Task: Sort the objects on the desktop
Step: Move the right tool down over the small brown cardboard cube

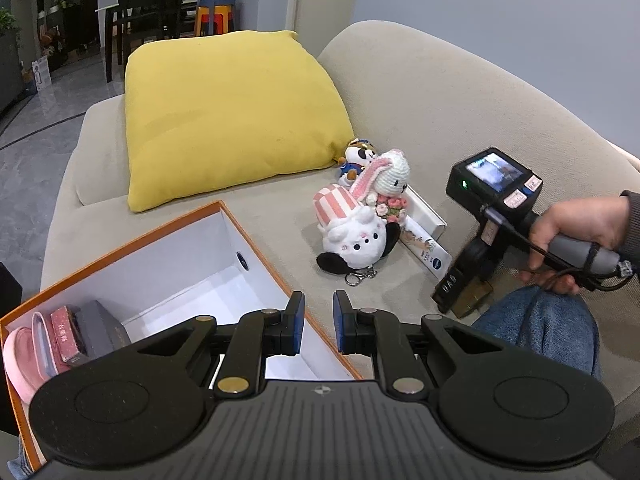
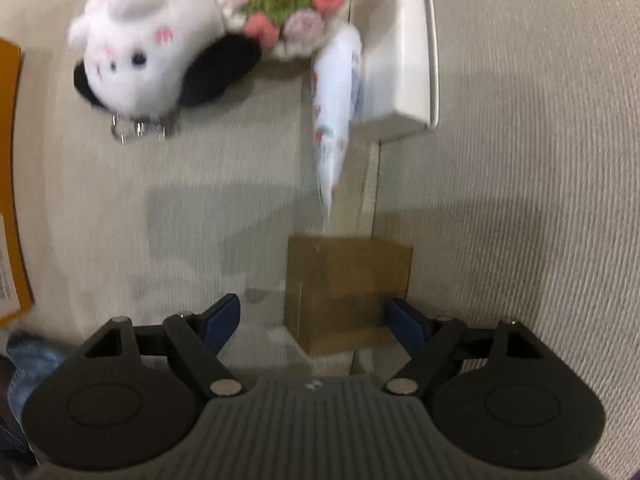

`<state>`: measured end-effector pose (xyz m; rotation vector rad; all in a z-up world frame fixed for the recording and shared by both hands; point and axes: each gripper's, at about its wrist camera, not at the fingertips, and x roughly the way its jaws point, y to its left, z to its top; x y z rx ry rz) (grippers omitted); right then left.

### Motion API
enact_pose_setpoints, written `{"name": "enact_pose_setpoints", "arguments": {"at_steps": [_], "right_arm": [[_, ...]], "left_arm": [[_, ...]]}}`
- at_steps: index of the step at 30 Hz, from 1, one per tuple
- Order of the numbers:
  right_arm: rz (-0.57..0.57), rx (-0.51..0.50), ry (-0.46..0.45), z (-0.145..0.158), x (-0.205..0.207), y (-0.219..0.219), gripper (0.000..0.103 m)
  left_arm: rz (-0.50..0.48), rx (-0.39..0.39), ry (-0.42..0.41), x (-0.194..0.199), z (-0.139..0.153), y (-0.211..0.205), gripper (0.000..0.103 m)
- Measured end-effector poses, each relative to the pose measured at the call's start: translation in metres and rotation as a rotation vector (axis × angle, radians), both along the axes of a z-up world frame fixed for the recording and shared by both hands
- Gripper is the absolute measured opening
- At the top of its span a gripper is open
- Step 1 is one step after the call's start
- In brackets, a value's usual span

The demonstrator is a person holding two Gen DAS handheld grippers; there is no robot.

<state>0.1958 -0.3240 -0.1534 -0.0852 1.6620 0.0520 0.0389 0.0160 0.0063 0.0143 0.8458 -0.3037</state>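
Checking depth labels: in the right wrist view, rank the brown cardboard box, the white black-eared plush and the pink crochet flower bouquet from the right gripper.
1. Brown cardboard box, between the right gripper fingers.
2. White black-eared plush, upper left.
3. Pink crochet flower bouquet, top centre.

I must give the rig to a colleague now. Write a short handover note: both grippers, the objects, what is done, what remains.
Left gripper: slightly open, holding nothing, over the orange box edge.
Right gripper: open around the small brown box, not yet closed.
Done: a few items stand in the orange box's near corner.
Left: brown box, white plush, crochet bunny, small doll, tube, white carton, all on the sofa.
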Motion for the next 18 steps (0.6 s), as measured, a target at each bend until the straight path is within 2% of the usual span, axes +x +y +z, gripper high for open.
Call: {"name": "enact_pose_setpoints", "arguments": {"at_steps": [3,7,10,12,14,18], "right_arm": [[-0.008,0.049,-0.041,0.006,0.001,-0.004,0.083],[0.047,0.095,-0.082,0.014,-0.006,-0.003,0.083],[0.230,0.083,-0.097,0.019,-0.014,0.008,0.079],[0.313,0.104,-0.100,0.027,-0.016,0.006,0.077],[0.332,0.107,-0.087,0.033,-0.015,-0.003,0.078],[0.335,0.086,0.003,0.031,-0.015,-0.012,0.082]], "left_arm": [[0.002,-0.006,0.005,0.001,-0.001,0.001,0.016],[-0.002,-0.012,0.011,0.003,-0.002,0.000,0.016],[-0.012,-0.011,0.010,0.004,-0.003,-0.003,0.016],[-0.018,-0.008,0.010,0.004,-0.004,-0.004,0.016],[-0.015,-0.007,0.014,0.005,-0.005,-0.004,0.016],[0.004,-0.017,0.027,0.010,-0.008,-0.002,0.016]]}}
